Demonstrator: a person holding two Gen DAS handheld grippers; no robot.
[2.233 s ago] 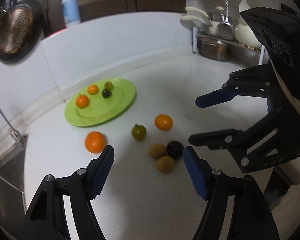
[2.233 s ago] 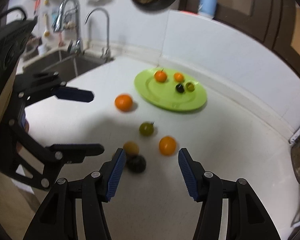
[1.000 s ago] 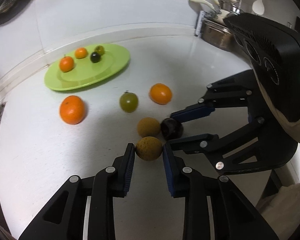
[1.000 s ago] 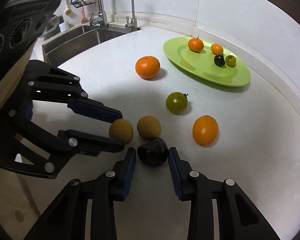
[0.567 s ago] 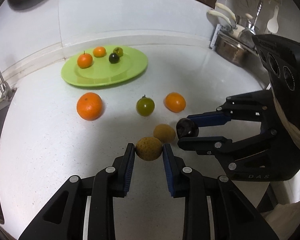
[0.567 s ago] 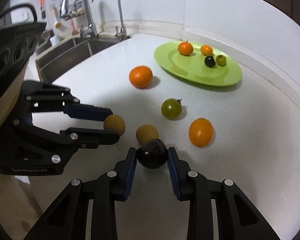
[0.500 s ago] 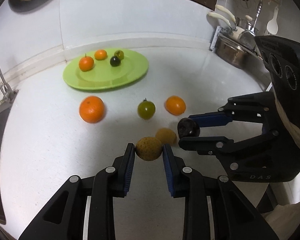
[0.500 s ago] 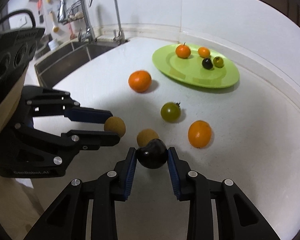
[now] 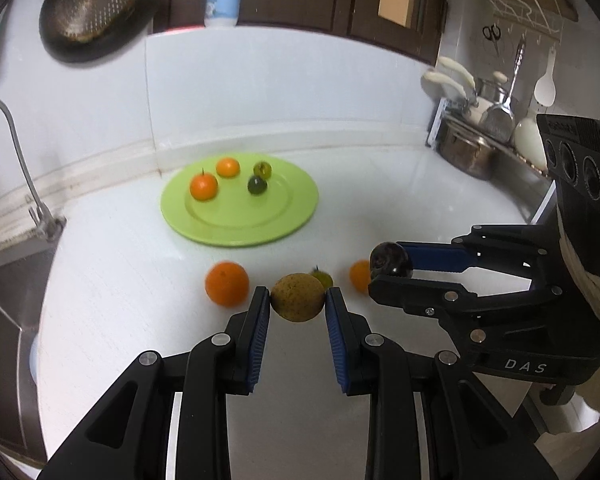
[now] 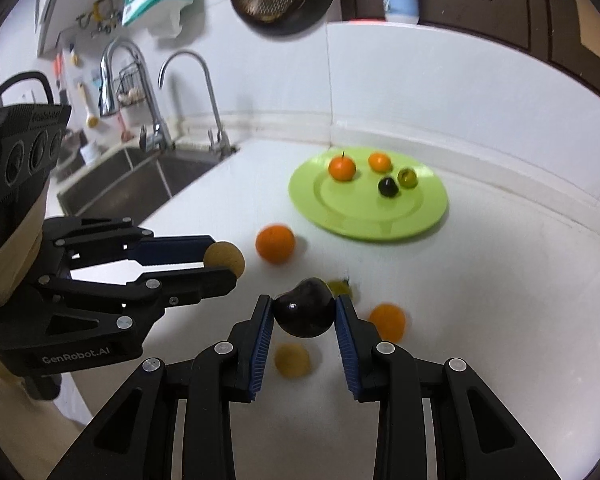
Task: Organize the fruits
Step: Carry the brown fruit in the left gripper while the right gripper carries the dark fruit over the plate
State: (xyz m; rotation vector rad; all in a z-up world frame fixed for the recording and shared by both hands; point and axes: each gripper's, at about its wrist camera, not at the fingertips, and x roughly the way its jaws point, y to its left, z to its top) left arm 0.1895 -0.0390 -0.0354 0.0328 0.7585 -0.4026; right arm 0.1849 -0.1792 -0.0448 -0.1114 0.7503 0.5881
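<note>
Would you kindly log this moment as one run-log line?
left tool: holds brown fruit | right tool: holds dark plum | both lifted | green plate: four fruits

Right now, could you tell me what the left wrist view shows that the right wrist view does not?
Only the left wrist view shows the steel pot and the hanging scissors at right. Only the right wrist view shows the sink and a second brown fruit lying on the counter. Both show the green plate with four fruits, the left gripper shut on a brown fruit, and the right gripper shut on a dark fruit.
</note>
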